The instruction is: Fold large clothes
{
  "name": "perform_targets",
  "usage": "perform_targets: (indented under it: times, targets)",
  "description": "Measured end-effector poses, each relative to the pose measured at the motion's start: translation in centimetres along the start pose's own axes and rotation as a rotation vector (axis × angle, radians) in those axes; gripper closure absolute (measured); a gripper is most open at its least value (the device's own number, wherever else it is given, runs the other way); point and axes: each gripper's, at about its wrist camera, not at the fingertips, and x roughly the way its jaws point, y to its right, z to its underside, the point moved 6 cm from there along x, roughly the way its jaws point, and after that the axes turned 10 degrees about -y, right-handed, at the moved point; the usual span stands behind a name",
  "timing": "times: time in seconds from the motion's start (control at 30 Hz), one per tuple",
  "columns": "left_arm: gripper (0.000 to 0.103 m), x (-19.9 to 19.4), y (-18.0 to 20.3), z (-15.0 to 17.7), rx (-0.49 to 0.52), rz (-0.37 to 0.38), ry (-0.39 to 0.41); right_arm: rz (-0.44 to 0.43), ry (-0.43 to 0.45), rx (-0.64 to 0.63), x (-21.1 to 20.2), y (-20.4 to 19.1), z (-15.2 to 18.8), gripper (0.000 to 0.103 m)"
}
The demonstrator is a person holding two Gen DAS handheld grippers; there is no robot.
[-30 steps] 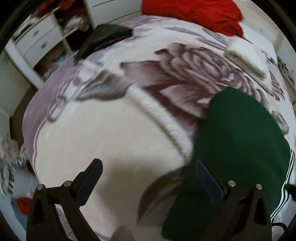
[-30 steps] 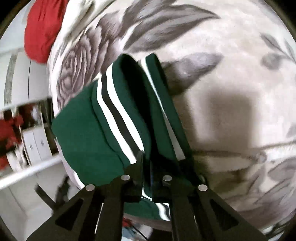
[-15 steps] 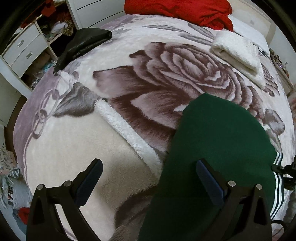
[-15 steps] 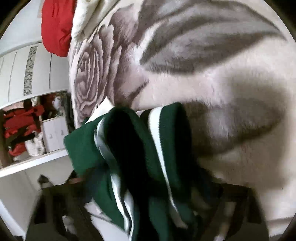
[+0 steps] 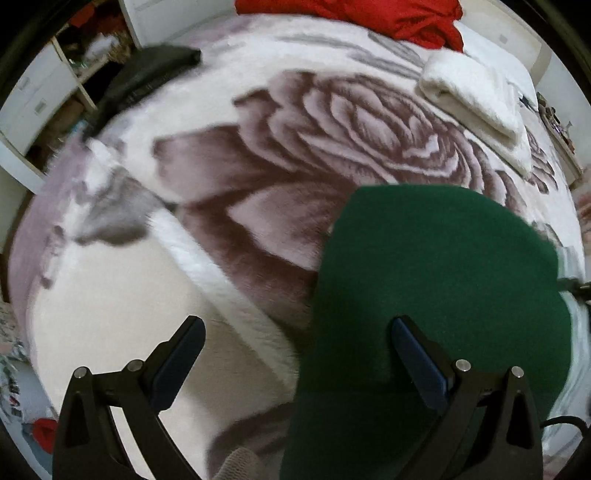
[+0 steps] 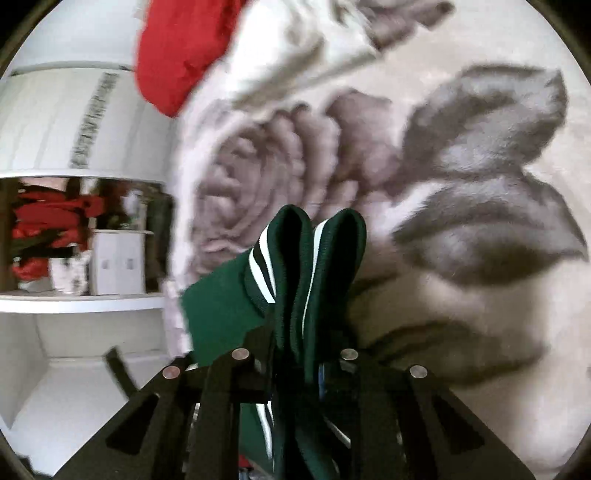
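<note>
while pinched in right tool (image 6: 297, 354), green garment (image 6: 221, 310) bunched

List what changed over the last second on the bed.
The green garment slid left across the floral blanket in the left wrist view. The right gripper, jaws just closing again, remains clamped on its striped hem. The left gripper stayed open.

bed: my rose-print blanket (image 5: 332, 155) fills the view | far left: white drawer unit (image 5: 33, 99), open shelves (image 6: 85, 299) | far: white wall (image 5: 177, 18)
</note>
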Motion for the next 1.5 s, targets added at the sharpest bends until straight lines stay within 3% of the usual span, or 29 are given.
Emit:
perform_targets:
  times: [0.07,0.2,0.3,0.33,0.43,0.53,0.7,0.73,0.8,0.83,0.9,1.03,1.1,1.17,1.2,1.27,1.3,1.33,1.5]
  targets:
    - [0.0,0.2,0.1,-0.1,-0.004,0.015,-0.014,0.016,-0.063,0.045,2.4,2.4,-1.1,0.084]
    - [0.0,-1.0,0.0,0.3,0.024,-0.029,-0.008,-0.044,-0.119,0.134,2.1,4.7,-0.7,0.054]
    - [0.0,-2.6,-0.6,1.3,0.027,-0.05,0.02,-0.062,-0.092,0.145,-1.3,5.6,2.1,0.027]
    - [0.0,-3.0,-0.9,2.0,0.023,-0.048,0.023,-0.062,-0.098,0.16,-2.1,6.3,3.8,0.024]
    - [0.0,-3.2,-1.4,3.9,0.0,-0.036,-0.004,-0.093,-0.17,0.214,-2.6,8.2,9.9,0.024]
    - [0.0,-2.3,-1.5,5.9,-0.01,-0.025,-0.051,-0.134,-0.218,0.213,-0.9,9.1,13.6,0.02]
    - [0.0,-0.8,-1.2,7.7,-0.007,-0.021,-0.094,-0.255,-0.267,0.274,4.5,9.9,15.6,0.017]
    - [0.0,-0.8,-1.2,7.7,-0.005,-0.021,-0.096,-0.249,-0.258,0.27,5.1,9.7,15.7,0.024]
    - [0.0,-0.9,-1.4,7.6,-0.002,-0.029,-0.102,-0.188,-0.196,0.289,5.0,9.4,16.3,0.054]
    - [0.0,-1.1,-1.5,7.4,-0.001,-0.031,-0.101,-0.189,-0.159,0.321,4.1,9.2,17.0,0.063]
    - [0.0,-1.5,-1.7,7.3,0.005,-0.034,-0.093,-0.249,-0.092,0.374,1.6,8.1,18.7,0.067]
    - [0.0,-1.3,-1.8,7.4,0.031,-0.039,-0.094,-0.201,-0.06,0.395,-0.4,7.2,22.4,0.068]
    - [0.0,-0.7,-1.6,7.6,0.049,-0.033,-0.105,-0.127,-0.077,0.409,0.3,8.7,23.6,0.067]
    - [0.0,-0.3,-1.4,7.7,0.059,-0.028,-0.117,-0.025,-0.122,0.389,1.4,10.4,24.0,0.055]
    - [0.0,-0.3,-1.3,7.8,0.06,-0.027,-0.113,0.013,-0.151,0.407,1.8,11.5,24.4,0.044]
    - [0.0,-0.4,-1.3,7.7,0.06,-0.033,-0.108,-0.096,-0.159,0.484,1.7,12.6,25.0,0.039]
    - [0.0,-0.4,-1.4,7.8,0.057,-0.031,-0.108,-0.111,-0.162,0.502,1.2,12.8,25.5,0.035]
    - [0.0,-0.5,-1.6,7.9,0.05,-0.023,-0.11,-0.096,-0.16,0.507,0.8,12.9,25.8,0.025]
    - [0.0,-0.8,-1.9,7.9,0.015,0.0,-0.113,-0.1,-0.081,0.487,-2.1,11.7,26.1,0.023]
